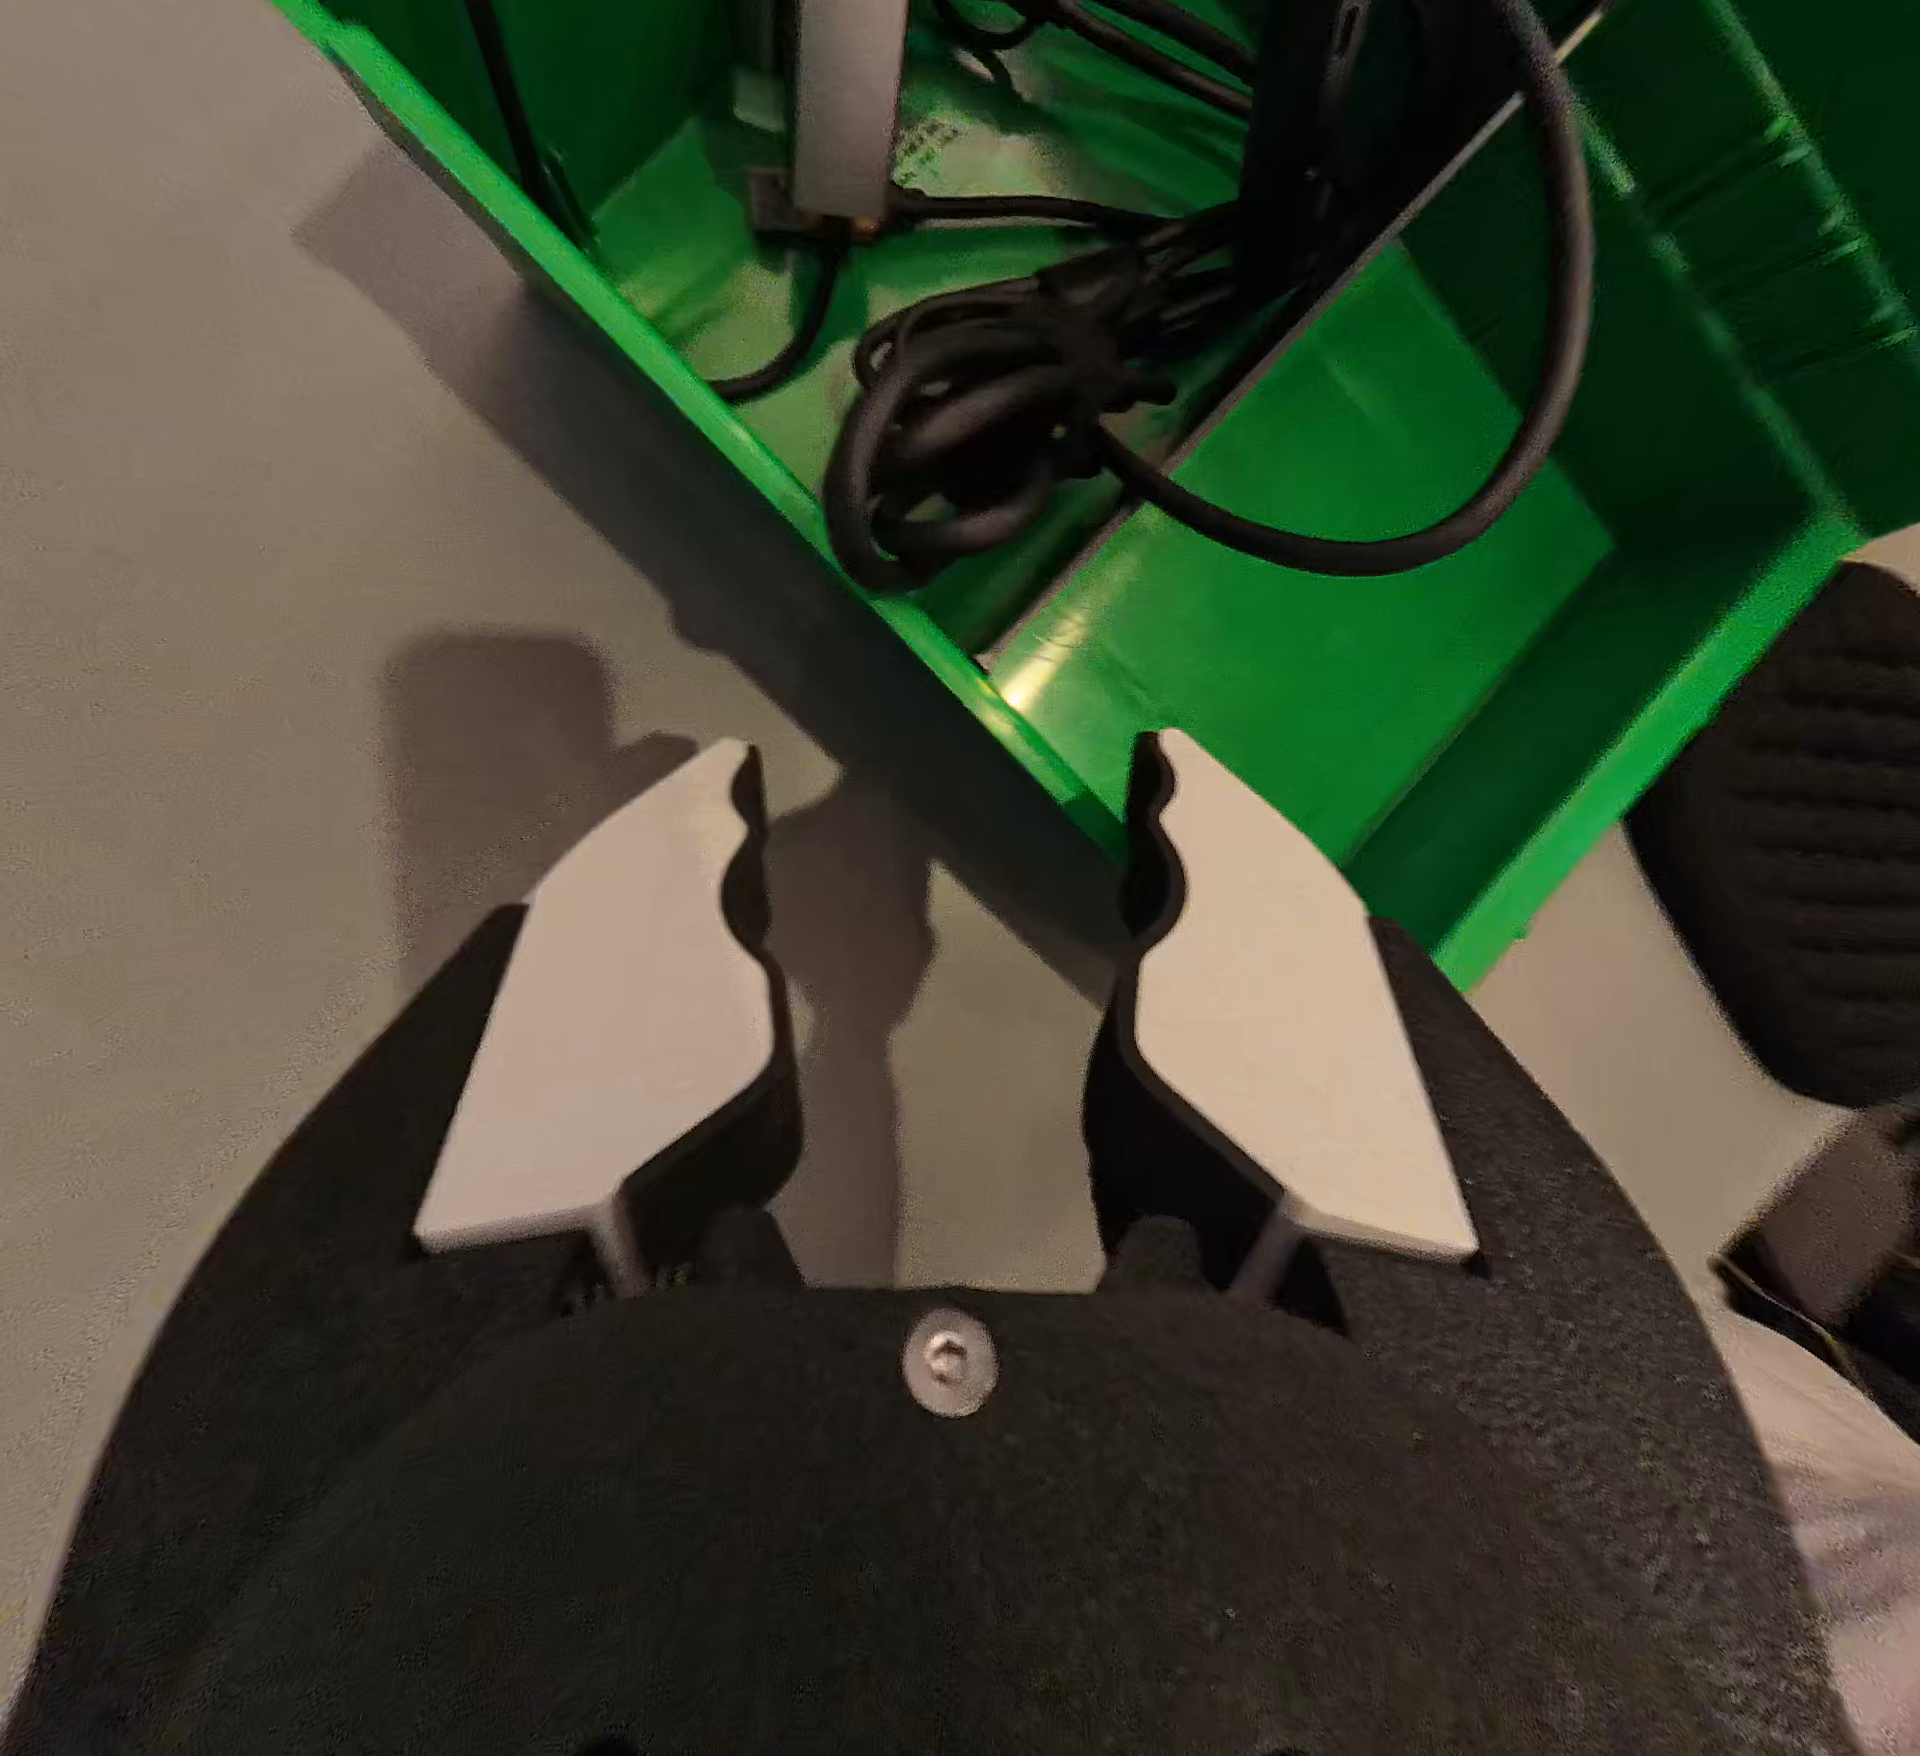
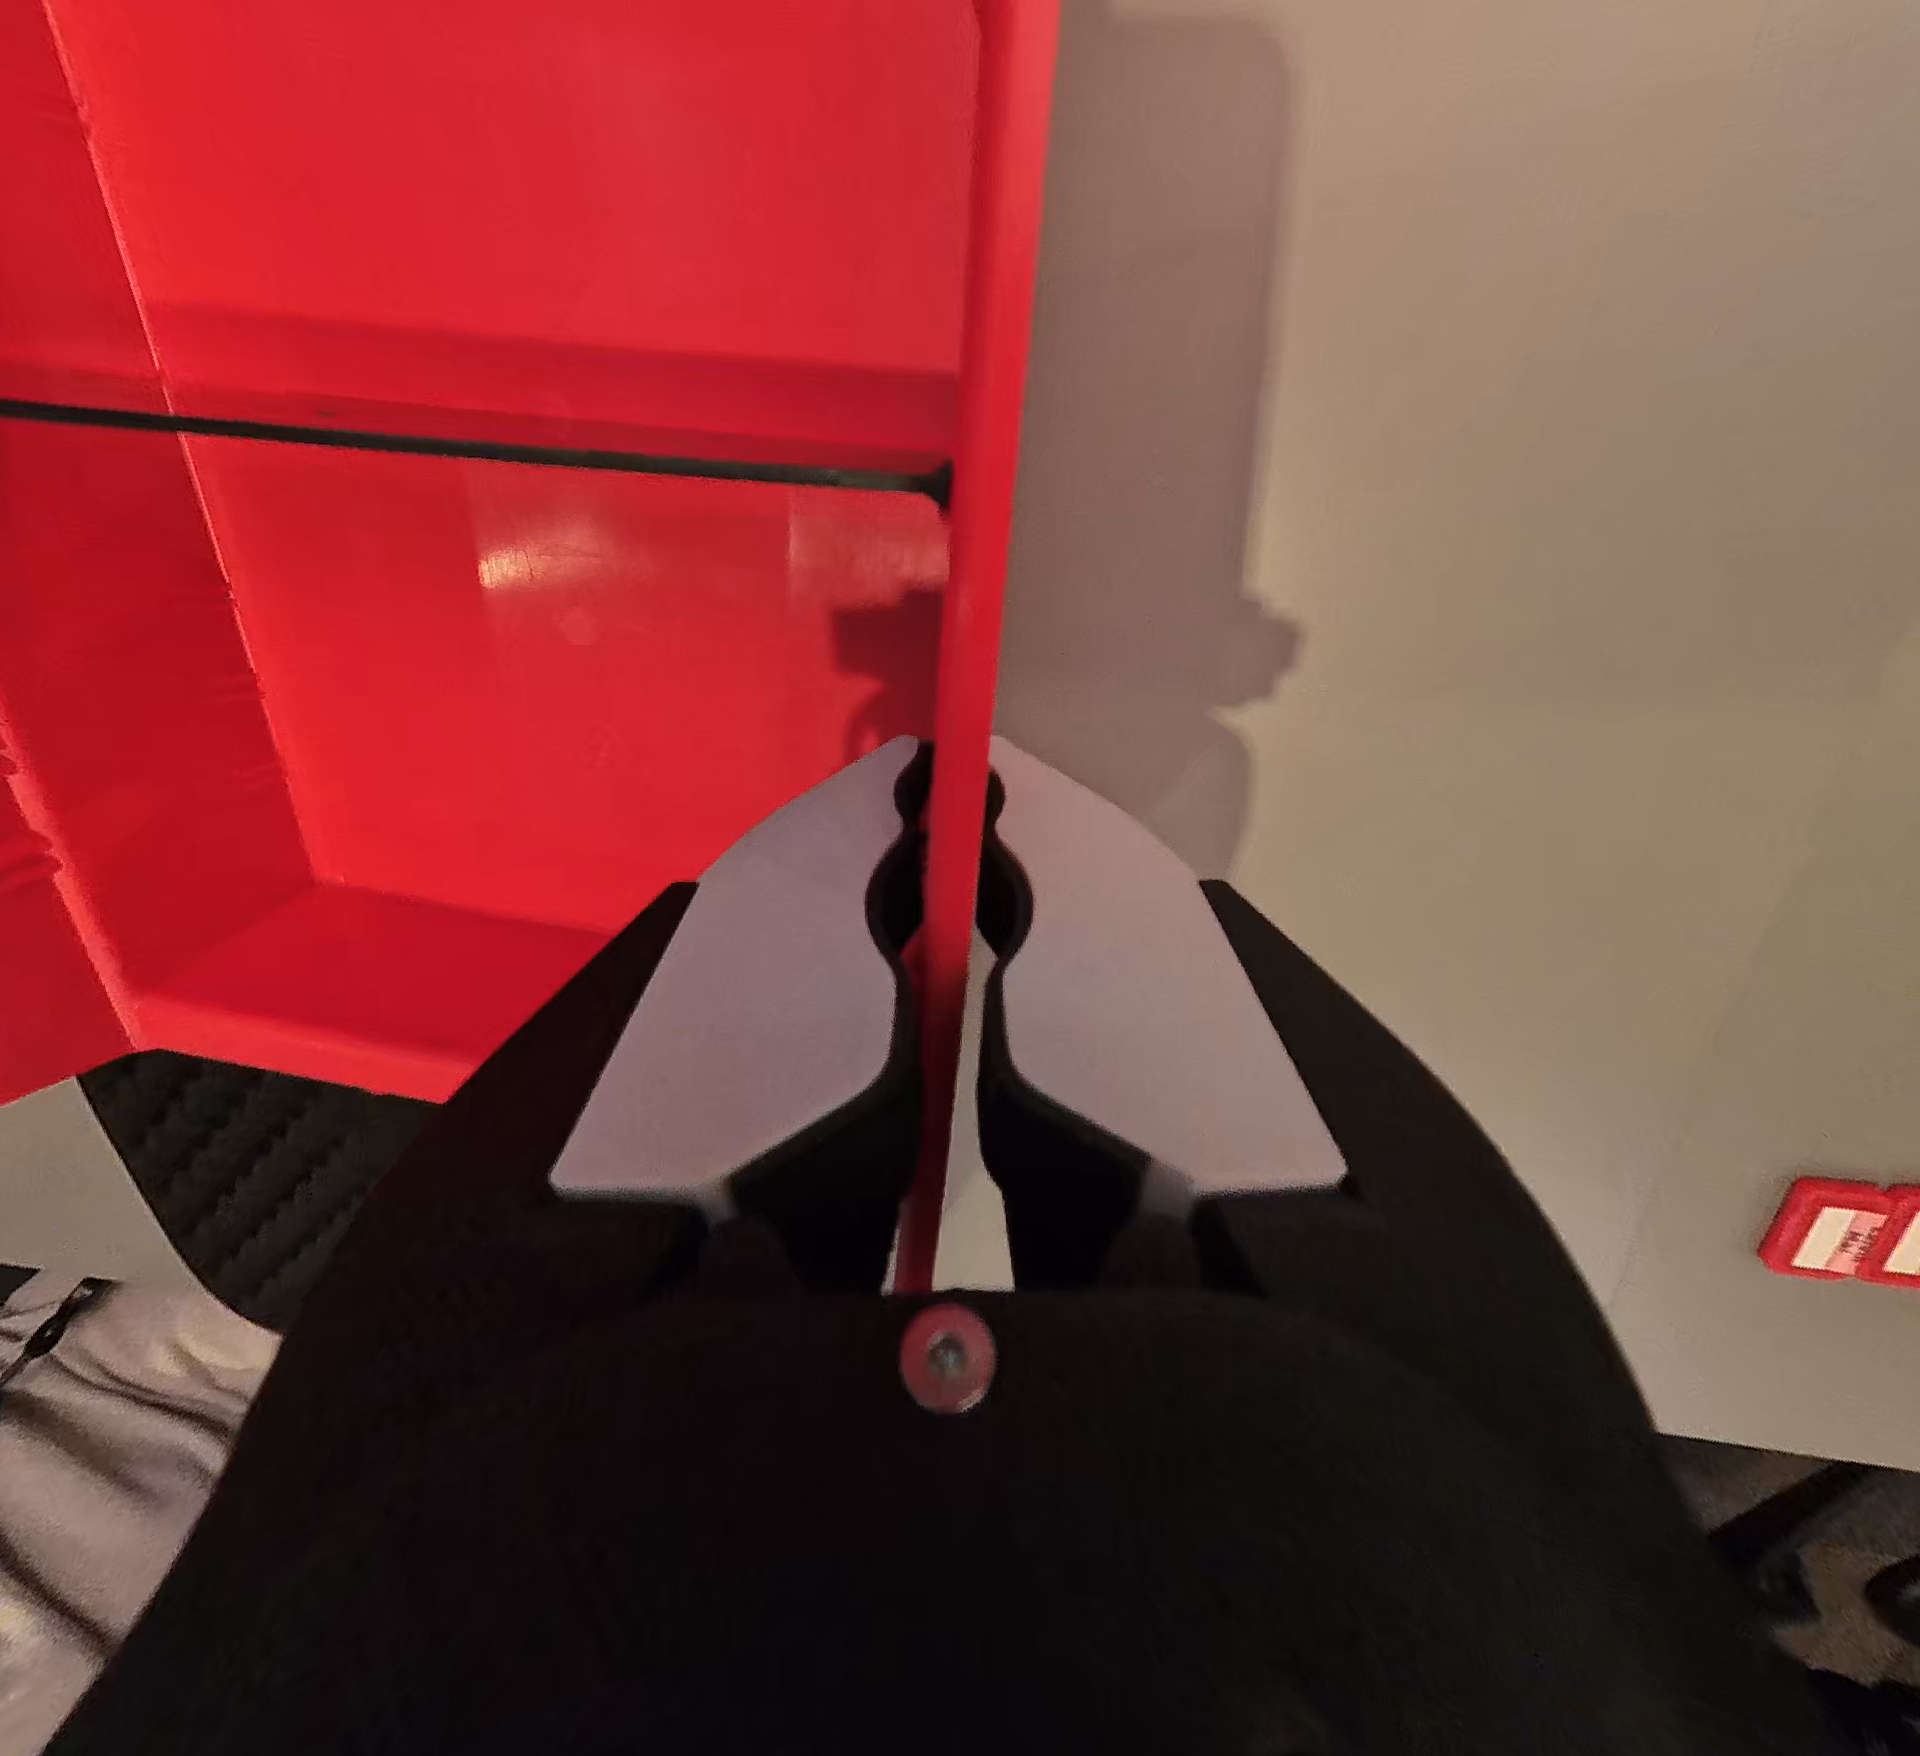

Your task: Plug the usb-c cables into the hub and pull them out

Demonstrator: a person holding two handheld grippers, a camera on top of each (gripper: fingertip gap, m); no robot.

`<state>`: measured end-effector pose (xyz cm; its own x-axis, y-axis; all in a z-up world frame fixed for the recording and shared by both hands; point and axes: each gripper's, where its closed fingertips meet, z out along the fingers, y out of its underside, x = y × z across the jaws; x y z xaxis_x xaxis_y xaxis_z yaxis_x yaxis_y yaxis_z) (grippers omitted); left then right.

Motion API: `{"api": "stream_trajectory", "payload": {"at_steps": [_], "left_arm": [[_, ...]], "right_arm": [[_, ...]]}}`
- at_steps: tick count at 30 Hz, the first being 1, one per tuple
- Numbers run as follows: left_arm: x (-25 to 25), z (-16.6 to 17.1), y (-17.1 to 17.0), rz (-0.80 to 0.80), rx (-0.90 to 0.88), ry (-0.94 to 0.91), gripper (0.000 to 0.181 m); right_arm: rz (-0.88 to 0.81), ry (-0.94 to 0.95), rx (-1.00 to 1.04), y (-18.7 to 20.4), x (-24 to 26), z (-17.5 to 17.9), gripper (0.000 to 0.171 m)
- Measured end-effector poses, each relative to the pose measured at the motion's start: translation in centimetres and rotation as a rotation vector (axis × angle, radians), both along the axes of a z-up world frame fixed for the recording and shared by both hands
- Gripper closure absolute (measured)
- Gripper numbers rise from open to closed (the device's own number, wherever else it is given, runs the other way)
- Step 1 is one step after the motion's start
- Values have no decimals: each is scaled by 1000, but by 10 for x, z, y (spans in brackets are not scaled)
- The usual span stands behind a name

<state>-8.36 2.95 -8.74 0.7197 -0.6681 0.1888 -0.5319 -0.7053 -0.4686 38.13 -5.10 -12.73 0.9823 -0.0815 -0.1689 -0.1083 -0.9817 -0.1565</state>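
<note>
A green bin's [image 1: 665, 376] wall is crossing ahead of the left gripper [image 1: 945, 761], whose spread fingers are straddling it; tangled black cables [image 1: 966, 428] are crowding the compartment beyond.

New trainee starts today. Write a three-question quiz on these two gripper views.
1. True or false: the left gripper is clamped on the green bin's wall.
2. Multiple choice: what is the right gripper shut on? A) a black cable B) the red bin's side wall C) nothing
3. Fill in: the bundle of black cables lies in the ____ bin.

Key:
1. False. Its jaws are open, over the rim, with nothing between them.
2. B. The thin red wall runs between the two fingers.
3. Green. The red bin's visible compartments look empty.
</note>
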Motion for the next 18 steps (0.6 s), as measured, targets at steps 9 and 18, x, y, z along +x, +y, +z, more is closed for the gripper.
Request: {"api": "stream_trajectory", "payload": {"at_steps": [9,18], "left_arm": [[-70,5,6,57,-214,-54,172],[-204,7,40,396,-202,-131,172]], "right_arm": [[101,-64,-12,6,-30,-1,162],[127,-62,-10,17,-56,-1,162]]}}
